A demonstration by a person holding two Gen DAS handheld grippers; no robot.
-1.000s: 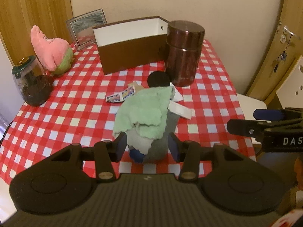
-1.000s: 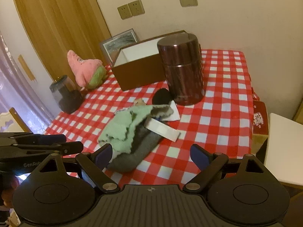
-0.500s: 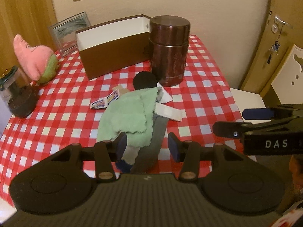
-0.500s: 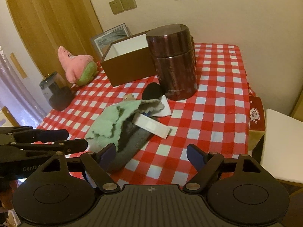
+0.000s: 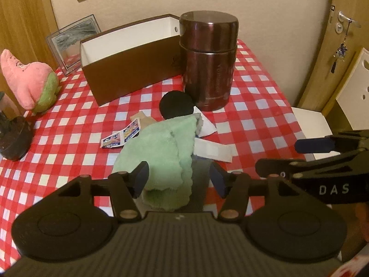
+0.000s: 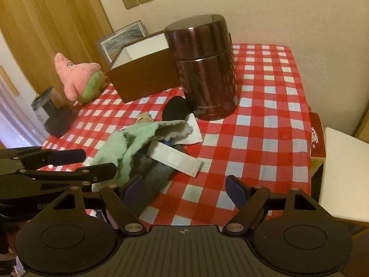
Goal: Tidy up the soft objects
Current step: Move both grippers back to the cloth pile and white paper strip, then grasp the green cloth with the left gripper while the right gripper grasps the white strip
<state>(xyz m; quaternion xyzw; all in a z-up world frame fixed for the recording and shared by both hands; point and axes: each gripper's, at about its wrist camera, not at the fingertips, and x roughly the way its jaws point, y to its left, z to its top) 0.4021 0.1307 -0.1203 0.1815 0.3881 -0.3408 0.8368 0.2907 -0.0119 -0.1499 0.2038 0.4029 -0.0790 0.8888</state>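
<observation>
**Two grippers spread at the near end of a cloth pile**

Two sets of jaws are standing apart. The left gripper (image 5: 180,180) has just been opening; the near end of the green cloth (image 5: 161,152) is sitting between its fingers, and whether either pad is touching the fabric is hard to tell, since the gripper body is hiding the cloth's lowest edge. The right gripper (image 6: 184,189) has just been narrowing a little but is still gaping wide, with bare checked tablecloth (image 6: 265,120) between its fingers and the grey cloth (image 6: 152,170) lying just beside its left pad.

The grey cloth is lying mostly under the green one, so its full outline is not showing. A white folded strip (image 6: 177,159) is crossing the pile at 3 o'clock of the green cloth, and something blue beneath it is too covered to identify. At 12 o'clock of the pile a black round pad (image 5: 176,105) is resting against the foot of a dark metal canister (image 5: 208,62). A small printed packet (image 5: 120,137) is peeking out at 10 o'clock. At 11 o'clock, a brown open box (image 5: 129,69) is standing beside the canister, partly masked by it in the right wrist view. A pink plush starfish (image 5: 30,80) is sitting well apart at 10 o'clock, and a dark jar (image 5: 12,133) is being cut off by the left wrist picture's edge.
</observation>
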